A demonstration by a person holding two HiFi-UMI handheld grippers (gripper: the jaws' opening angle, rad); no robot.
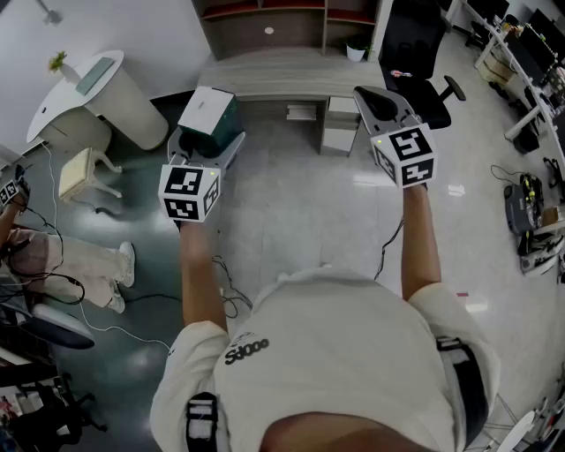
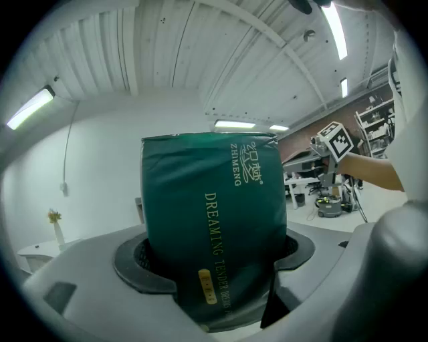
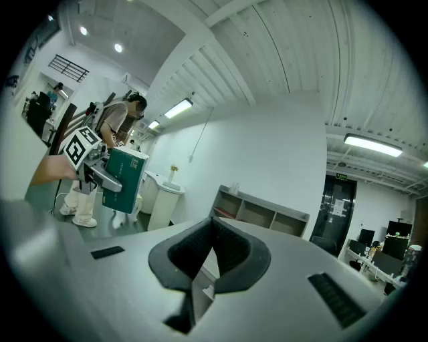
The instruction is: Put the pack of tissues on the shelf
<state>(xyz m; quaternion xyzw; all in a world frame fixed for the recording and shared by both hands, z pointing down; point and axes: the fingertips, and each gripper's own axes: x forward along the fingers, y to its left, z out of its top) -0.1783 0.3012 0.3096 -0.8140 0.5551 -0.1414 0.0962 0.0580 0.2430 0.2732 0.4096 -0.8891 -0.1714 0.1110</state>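
The pack of tissues (image 1: pixel 210 115) is a dark green soft block with gold print, held upright above the floor. My left gripper (image 1: pixel 205 146) is shut on it, and in the left gripper view the pack (image 2: pixel 214 200) fills the space between the pads. In the right gripper view the same pack (image 3: pixel 125 179) hangs at the far left. My right gripper (image 1: pixel 378 97) is held level at the right, shut, with nothing between its pads (image 3: pixel 231 257). The wooden shelf (image 1: pixel 282 22) with open compartments stands ahead against the wall and also shows as the shelf (image 3: pixel 264 212) in the right gripper view.
A low light-wood counter (image 1: pixel 282 71) runs in front of the shelf, with a black office chair (image 1: pixel 415 44) to its right. At the left are a white rounded table (image 1: pixel 97 93) and a seated person (image 1: pixel 53 256). Cables (image 1: pixel 229 282) lie on the floor.
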